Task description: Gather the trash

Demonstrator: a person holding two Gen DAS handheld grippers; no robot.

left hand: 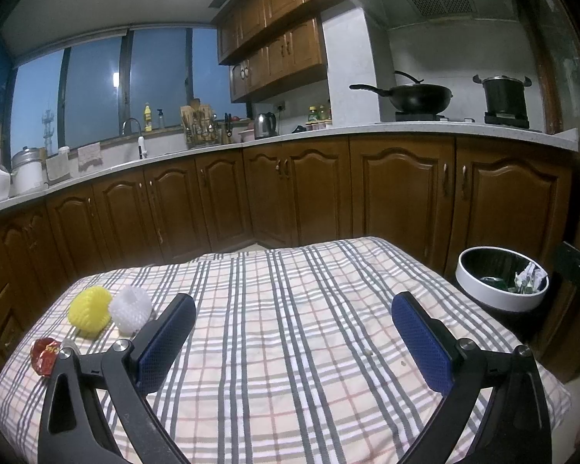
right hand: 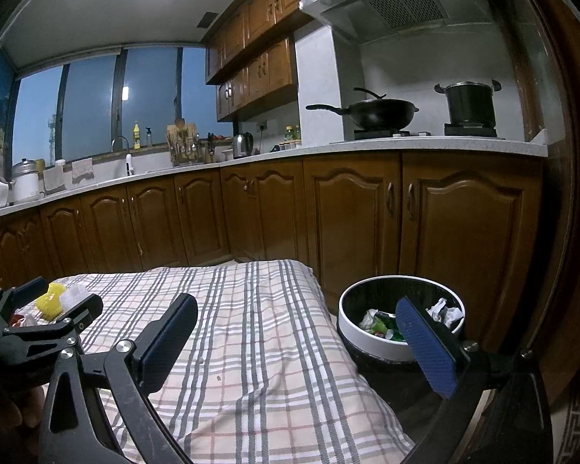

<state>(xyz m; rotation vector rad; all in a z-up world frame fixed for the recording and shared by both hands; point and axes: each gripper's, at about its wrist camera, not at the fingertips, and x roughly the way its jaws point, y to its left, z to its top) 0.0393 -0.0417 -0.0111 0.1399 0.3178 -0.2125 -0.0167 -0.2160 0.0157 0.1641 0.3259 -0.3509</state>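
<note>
On the plaid-covered counter [left hand: 290,309]: 3 bits of trash are lying at the far-left corner, well apart from the bin.
Trash: a yellow foam fruit net [left hand: 89,310] is touching a white foam fruit net [left hand: 130,309]; a red wrapper [left hand: 45,352] is sitting just beside them.
Left tongs [left hand: 294,309]: released, gripping nothing, hovering near the nets, likely lining up a pick.
Right tongs [right hand: 295,309]: spread wide, holding nothing, pointing toward the trash bin [right hand: 367,338].
Bin: standing beside the counter's right edge, already holding crumpled paper [right hand: 446,311].
</note>
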